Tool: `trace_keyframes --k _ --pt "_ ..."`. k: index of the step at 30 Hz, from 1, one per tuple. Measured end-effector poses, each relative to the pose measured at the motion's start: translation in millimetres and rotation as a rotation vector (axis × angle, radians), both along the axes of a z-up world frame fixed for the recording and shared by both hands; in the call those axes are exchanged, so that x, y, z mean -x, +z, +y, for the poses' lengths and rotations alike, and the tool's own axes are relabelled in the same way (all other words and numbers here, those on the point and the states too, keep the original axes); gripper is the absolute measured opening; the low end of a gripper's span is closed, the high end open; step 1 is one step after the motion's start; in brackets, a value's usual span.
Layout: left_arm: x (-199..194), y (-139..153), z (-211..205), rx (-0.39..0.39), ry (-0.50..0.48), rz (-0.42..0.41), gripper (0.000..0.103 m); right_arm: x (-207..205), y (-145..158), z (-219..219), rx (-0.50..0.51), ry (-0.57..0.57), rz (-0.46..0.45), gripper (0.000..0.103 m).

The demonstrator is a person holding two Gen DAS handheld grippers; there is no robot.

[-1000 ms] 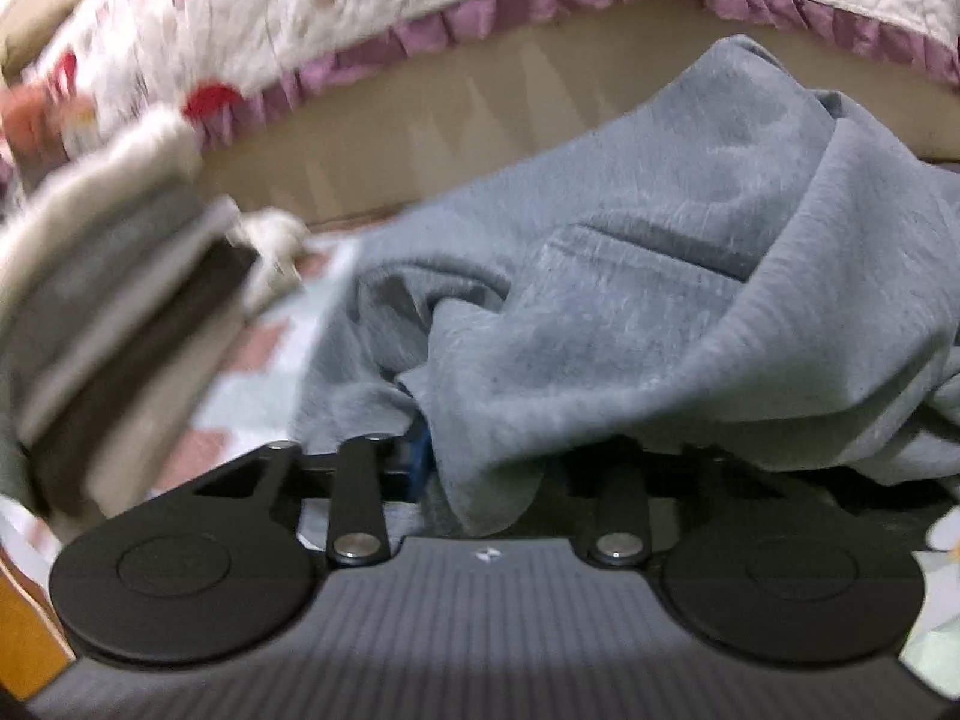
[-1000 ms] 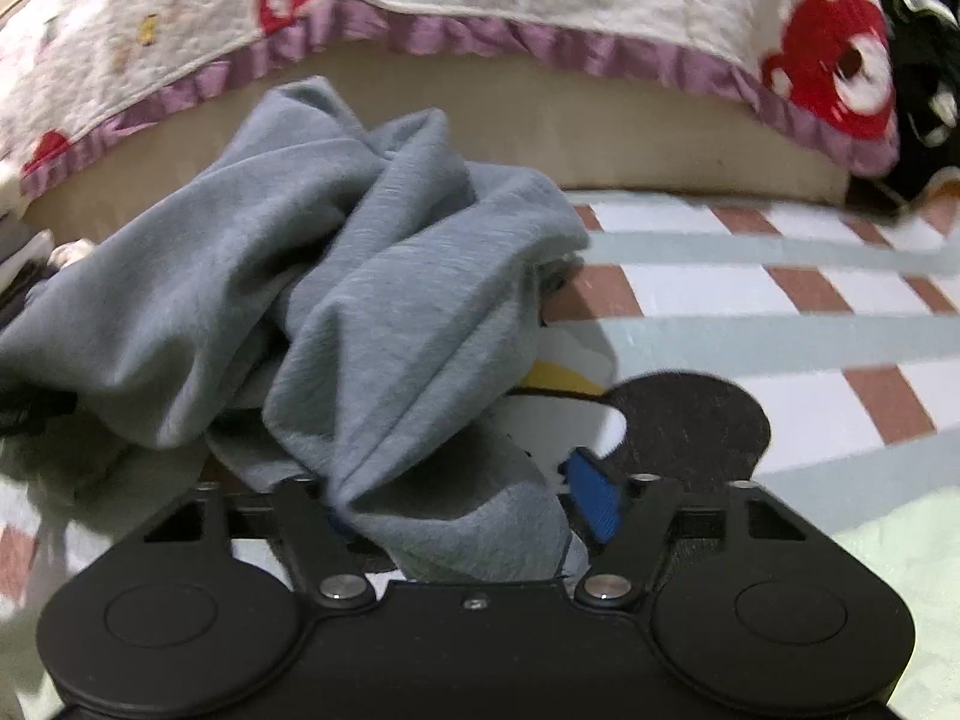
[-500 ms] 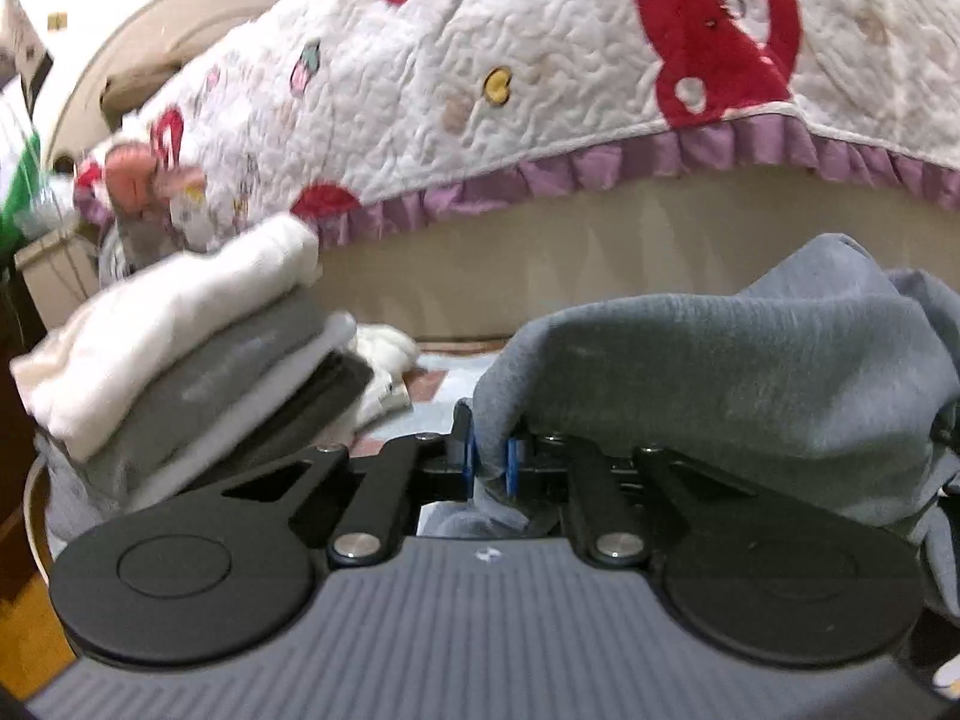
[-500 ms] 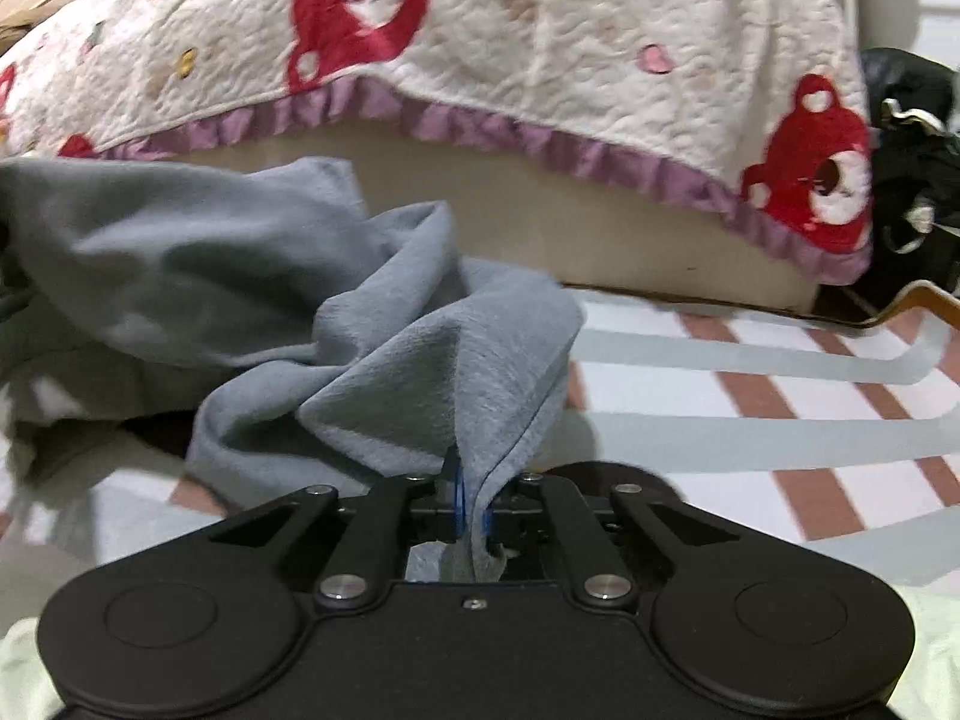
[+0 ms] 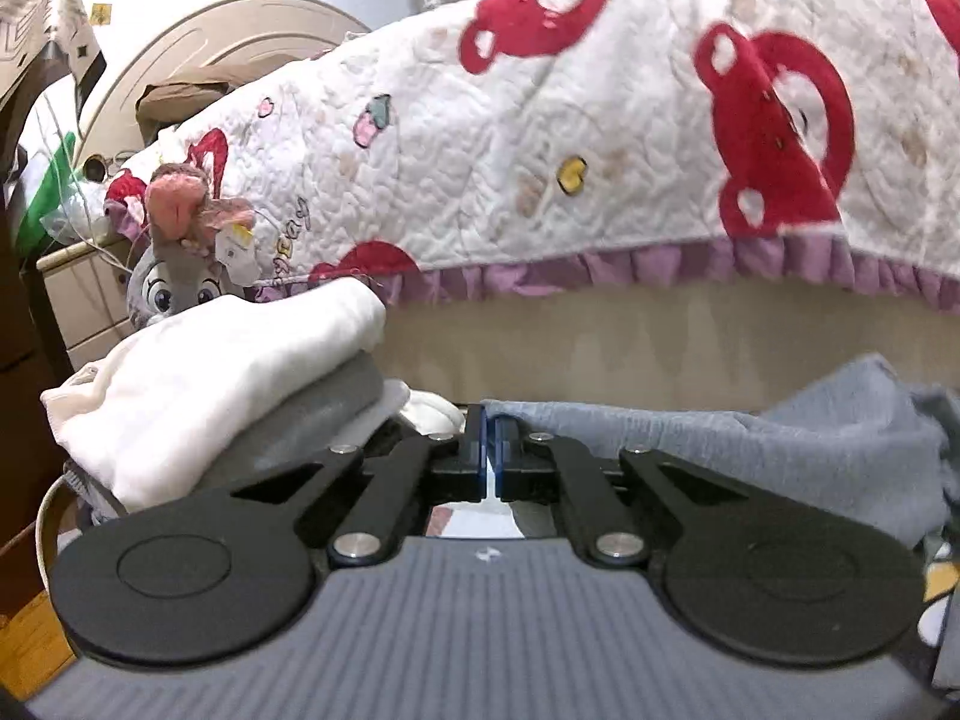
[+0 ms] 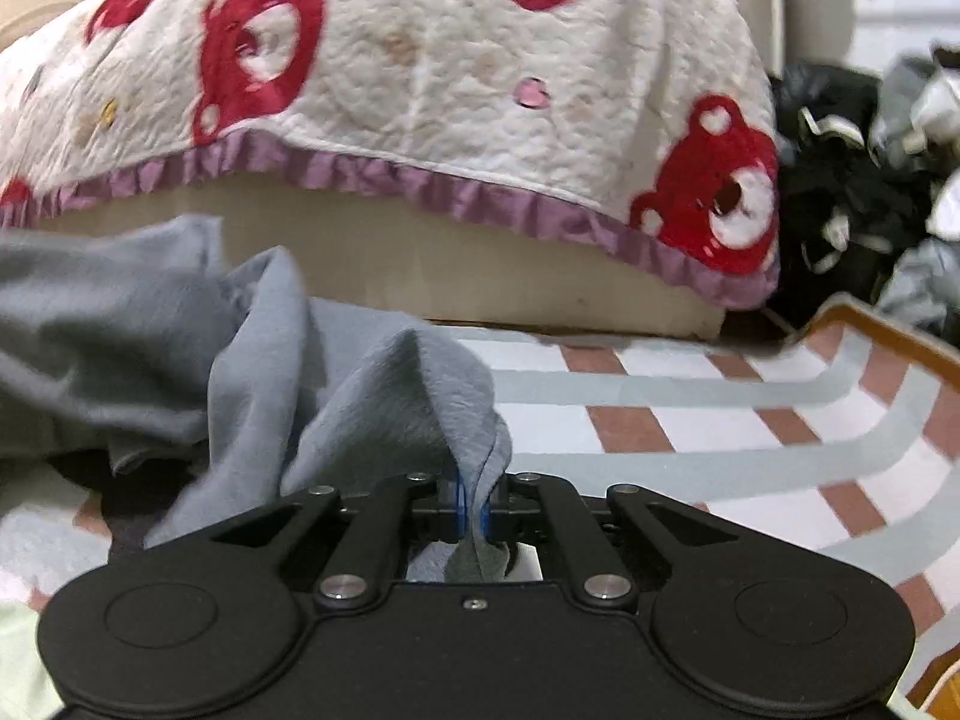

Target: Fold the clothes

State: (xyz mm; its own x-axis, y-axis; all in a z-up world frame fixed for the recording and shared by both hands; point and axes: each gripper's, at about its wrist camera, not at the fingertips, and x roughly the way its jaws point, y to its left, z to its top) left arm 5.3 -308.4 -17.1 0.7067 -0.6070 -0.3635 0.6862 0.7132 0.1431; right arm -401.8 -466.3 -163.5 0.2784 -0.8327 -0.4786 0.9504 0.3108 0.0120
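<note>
One grey garment (image 6: pixel 252 372), soft and crumpled, lies bunched on the striped floor mat (image 6: pixel 690 414) beside the bed. The right claw (image 6: pixel 474 510) is clenched on a fold of it. The left claw (image 5: pixel 492 456) is pressed closed at its edge, though a grip cannot be told, beside one stack of folded clothes (image 5: pixel 228 390).

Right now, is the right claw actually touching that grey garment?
Touching. The right wrist view shows the right claw shut on a fold of the grey garment, the cloth pinched between its blue pads.

Grey garment (image 6: pixel 252 372); white quilt (image 6: pixel 456 90), red bears.
</note>
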Motion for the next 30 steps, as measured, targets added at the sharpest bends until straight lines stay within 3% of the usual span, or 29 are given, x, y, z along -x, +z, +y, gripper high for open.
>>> trace_keyframes --k 3,6,11,16,23,27,28,29,30 --pt "-2 8 2 -0.022 -0.007 -0.02 0.002 12 13 -14 0.004 0.02 -0.024 0.004" --pt "3 13 4 -0.023 -0.03 -0.04 0.002 16 31 -31 0.026 0.014 0.025 0.004" --pt "20 9 27 0.043 -0.044 0.017 0.002 21 56 -57 0.066 0.006 0.123 0.004" --pt "24 7 39 0.043 -0.072 -0.045 0.002 20 60 -69 0.095 0.028 0.248 0.004" --pt "-11 28 45 0.115 -0.009 -0.059 0.002 51 122 -136 0.187 -0.108 0.386 0.003" --pt "-22 45 63 0.221 0.026 -0.029 0.002 83 141 -187 0.176 -0.202 0.382 0.005" --pt "-23 46 69 0.253 0.023 -0.008 0.002 90 138 -203 0.145 -0.215 0.359 0.008" --pt "-21 44 72 0.266 0.014 0.016 0.002 95 132 -215 0.105 -0.219 0.323 0.019" --pt "-20 40 75 0.272 0.006 0.038 0.002 100 121 -229 0.039 -0.225 0.282 0.024"
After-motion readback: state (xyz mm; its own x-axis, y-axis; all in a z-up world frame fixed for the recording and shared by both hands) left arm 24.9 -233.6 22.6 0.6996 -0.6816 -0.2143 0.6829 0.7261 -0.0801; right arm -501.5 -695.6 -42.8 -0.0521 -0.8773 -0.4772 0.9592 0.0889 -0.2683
